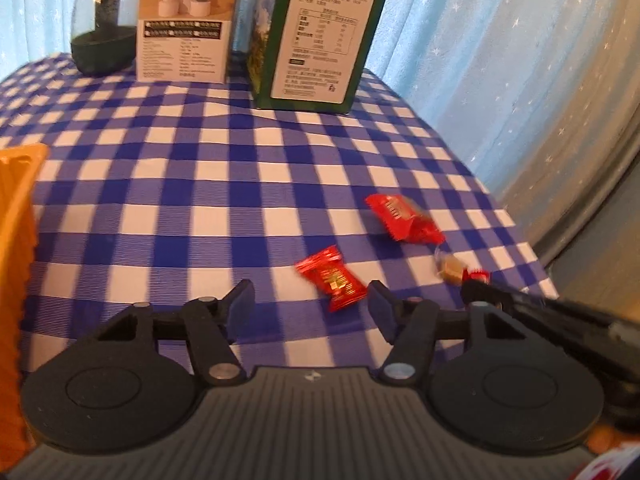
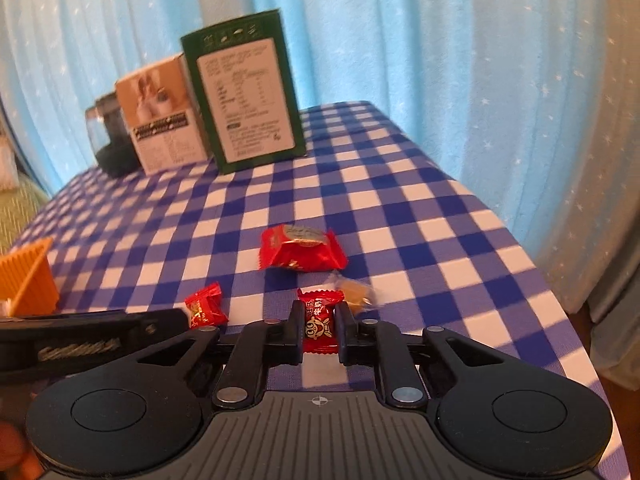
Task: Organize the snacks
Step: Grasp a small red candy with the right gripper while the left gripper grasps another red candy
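Right wrist view, your right gripper clamped on a red candy, tan sweet and larger red packet just beyond, your left gripper open (nothing pinched) beside another red candy, orange basket left, green box behind.

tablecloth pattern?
Blue-and-white check on the tablecloth; shows best in the left wrist view.

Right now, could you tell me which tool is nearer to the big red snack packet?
Right. The right tool, shut on a small red candy, sits just before the packet; the left tool is farther, beside it.
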`<act>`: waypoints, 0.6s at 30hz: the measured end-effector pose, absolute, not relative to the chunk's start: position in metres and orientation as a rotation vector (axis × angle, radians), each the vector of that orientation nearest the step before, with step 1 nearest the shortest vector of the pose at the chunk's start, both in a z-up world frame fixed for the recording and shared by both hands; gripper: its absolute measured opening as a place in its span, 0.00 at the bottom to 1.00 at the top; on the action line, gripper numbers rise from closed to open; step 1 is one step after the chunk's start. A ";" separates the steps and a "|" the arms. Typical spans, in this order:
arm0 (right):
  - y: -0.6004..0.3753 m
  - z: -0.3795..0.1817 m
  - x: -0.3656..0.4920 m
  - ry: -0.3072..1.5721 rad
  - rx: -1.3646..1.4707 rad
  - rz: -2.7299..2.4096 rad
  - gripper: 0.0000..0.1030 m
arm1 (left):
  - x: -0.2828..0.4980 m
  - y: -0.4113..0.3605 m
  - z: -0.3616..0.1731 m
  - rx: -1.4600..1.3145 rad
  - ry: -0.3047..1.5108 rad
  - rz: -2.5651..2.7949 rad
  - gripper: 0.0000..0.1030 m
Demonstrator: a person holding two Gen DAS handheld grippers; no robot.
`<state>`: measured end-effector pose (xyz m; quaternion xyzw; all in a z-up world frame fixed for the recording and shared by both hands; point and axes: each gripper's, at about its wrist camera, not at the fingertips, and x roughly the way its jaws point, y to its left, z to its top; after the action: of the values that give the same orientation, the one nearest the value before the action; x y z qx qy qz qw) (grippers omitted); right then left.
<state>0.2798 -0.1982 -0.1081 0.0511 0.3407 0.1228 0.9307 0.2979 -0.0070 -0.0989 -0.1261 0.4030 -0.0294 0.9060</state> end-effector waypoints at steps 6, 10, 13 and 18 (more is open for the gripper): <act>-0.203 -0.109 0.275 0.704 0.116 0.233 0.15 | 0.314 -0.016 -0.110 -0.294 0.826 -0.080 0.38; -0.205 -0.110 0.274 0.705 0.124 0.225 0.15 | 0.320 -0.020 -0.116 -0.287 0.834 -0.080 0.36; -0.207 -0.113 0.274 0.716 0.140 0.221 0.15 | 0.326 -0.021 -0.115 -0.269 0.842 -0.075 0.32; -0.208 -0.111 0.272 0.715 0.153 0.211 0.15 | 0.325 -0.021 -0.113 -0.218 0.855 -0.079 0.20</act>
<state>0.2724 -0.2082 -0.1107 0.0747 0.3487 0.1030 0.9285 0.3247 -0.0214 -0.1135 -0.1054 0.4136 -0.0384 0.9035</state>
